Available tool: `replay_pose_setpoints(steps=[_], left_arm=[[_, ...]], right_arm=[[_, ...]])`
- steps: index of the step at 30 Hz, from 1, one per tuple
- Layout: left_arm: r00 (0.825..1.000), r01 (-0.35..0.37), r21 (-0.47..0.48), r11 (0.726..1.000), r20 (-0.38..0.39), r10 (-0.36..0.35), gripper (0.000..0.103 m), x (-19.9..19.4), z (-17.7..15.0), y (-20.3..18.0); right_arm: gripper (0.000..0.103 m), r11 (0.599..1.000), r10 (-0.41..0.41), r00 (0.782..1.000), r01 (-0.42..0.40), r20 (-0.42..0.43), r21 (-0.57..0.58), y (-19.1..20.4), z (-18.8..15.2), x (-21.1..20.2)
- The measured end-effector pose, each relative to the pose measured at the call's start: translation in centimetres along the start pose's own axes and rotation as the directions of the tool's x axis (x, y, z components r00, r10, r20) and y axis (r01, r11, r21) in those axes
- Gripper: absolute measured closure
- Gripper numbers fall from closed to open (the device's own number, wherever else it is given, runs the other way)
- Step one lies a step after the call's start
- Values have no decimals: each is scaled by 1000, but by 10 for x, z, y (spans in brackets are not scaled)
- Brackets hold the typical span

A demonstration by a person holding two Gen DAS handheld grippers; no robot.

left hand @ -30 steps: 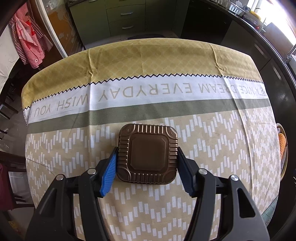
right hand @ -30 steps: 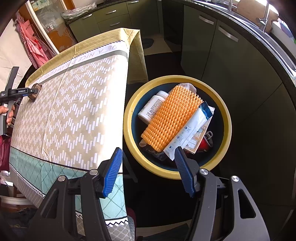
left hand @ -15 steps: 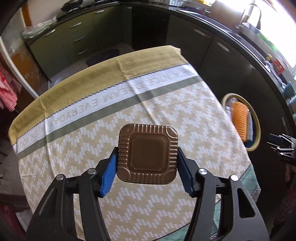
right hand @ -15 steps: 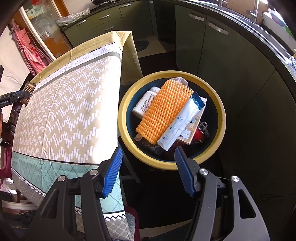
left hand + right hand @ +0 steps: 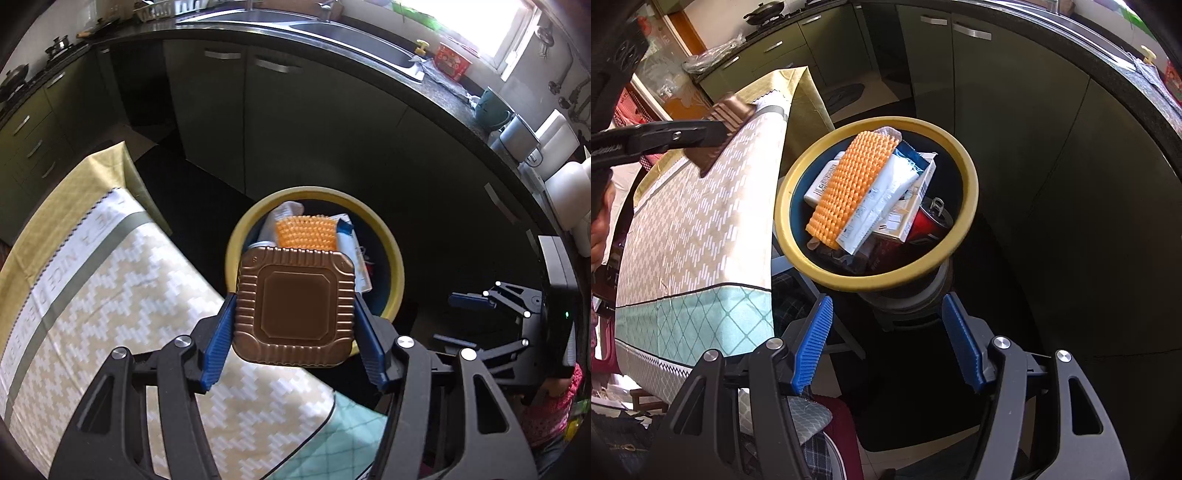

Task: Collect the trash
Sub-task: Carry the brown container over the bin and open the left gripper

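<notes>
Brown ribbed square tray (image 5: 295, 308), clamped flat side to the camera between the blue pads (image 5: 218, 347) of the left gripper (image 5: 293, 343), carried in the air over the table edge and the near rim of the bin. Seen from the right wrist too, gripped on its sides (image 5: 726, 122) above the far end of the tablecloth.

Right gripper (image 5: 886, 341) empty, jaws apart and just widened a little, nothing between them; hanging in front of the bin, below its near rim.

Yellow-rimmed bin (image 5: 964, 229) beside the table, nearly full: orange bumpy sheet (image 5: 853, 188) on top, white bottle (image 5: 822, 182) under it, white wrapper (image 5: 882, 199), a carton, a red can (image 5: 932, 219).

Chevron-patterned tablecloth (image 5: 694, 229) with a teal diamond border draped over the table to the left. Dark green cabinets (image 5: 295, 140) behind the bin, black counter with a sink (image 5: 332, 33) above.
</notes>
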State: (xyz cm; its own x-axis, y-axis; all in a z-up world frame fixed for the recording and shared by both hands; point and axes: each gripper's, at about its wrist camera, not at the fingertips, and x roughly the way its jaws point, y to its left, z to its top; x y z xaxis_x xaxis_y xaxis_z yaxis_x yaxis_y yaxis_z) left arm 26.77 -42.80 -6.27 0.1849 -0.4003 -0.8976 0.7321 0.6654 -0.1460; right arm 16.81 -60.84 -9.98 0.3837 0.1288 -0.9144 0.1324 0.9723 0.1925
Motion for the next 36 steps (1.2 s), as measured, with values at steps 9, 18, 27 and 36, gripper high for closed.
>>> replay_pose_setpoints(steps=[9,18,27,36], left_arm=[[996,30,-23,999,-81,-31,45,88,37,-38],[995,0,-46,999,-98,-5,38,119,41,-40],[998,-15,-60,998,-61,11,29,97,25,-27],[997,-19,-101,995,77,26,15,8,-47,1]], right_arm=[[40,999,28,1000,-28,13,20,-22,-14,0],[40,998,38,999,-39,15,43,-32,-20,5],[40,998,57,998,-58,29,25,-19,-23,0],[37,995,97,994,-97,50,1,5,-25,-1]])
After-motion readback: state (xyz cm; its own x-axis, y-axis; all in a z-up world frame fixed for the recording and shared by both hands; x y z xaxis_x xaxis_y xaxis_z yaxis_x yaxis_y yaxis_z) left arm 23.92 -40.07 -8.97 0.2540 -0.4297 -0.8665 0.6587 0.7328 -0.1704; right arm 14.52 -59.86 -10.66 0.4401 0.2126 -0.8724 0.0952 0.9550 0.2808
